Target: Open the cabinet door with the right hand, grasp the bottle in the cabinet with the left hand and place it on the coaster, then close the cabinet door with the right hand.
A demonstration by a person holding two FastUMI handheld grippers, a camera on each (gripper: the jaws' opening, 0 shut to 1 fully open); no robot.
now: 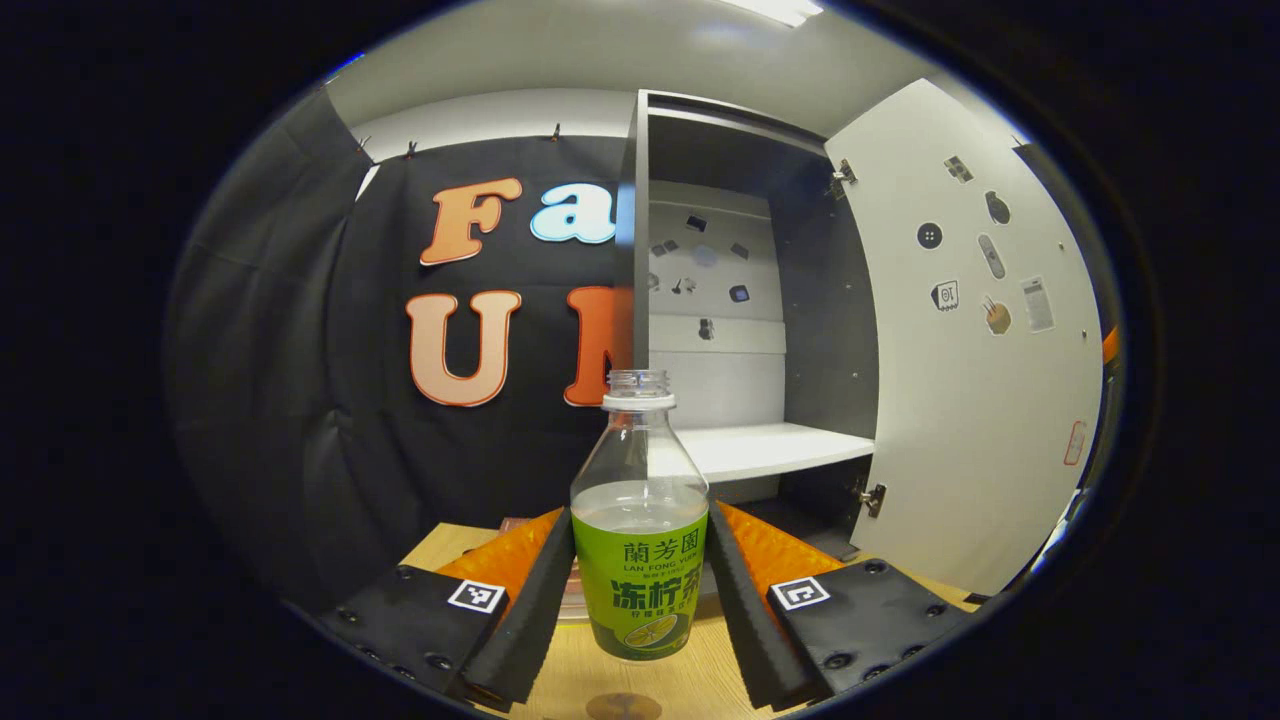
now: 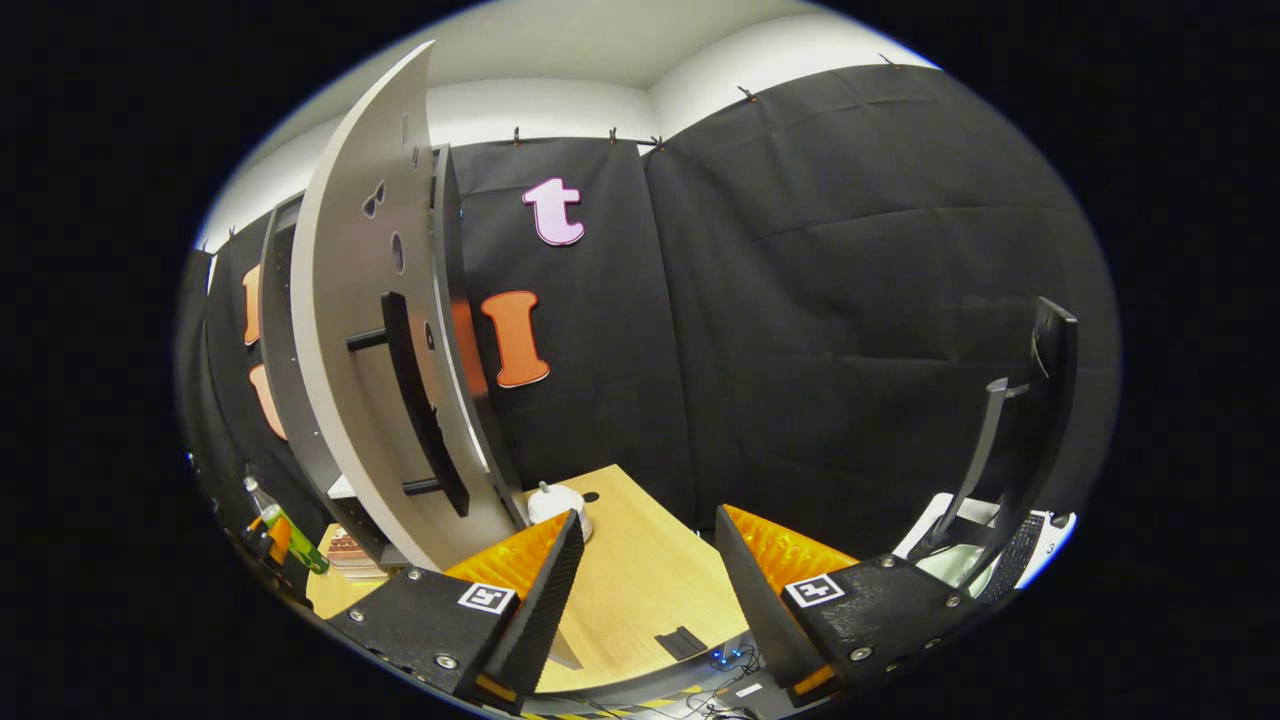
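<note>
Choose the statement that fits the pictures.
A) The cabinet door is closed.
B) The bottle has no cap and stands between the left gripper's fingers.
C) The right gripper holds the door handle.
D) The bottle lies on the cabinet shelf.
B: in the left gripper view the bottle has a bare neck and stands upright between the fingers of the left gripper, out of the open cabinet.

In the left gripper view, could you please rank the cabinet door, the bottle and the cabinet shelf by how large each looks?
1. Cabinet door, open, by far the largest.
2. Bottle, held in the left claw; being close to the camera inflates it.
3. Cabinet shelf, smallest as seen, though farther away.
</note>
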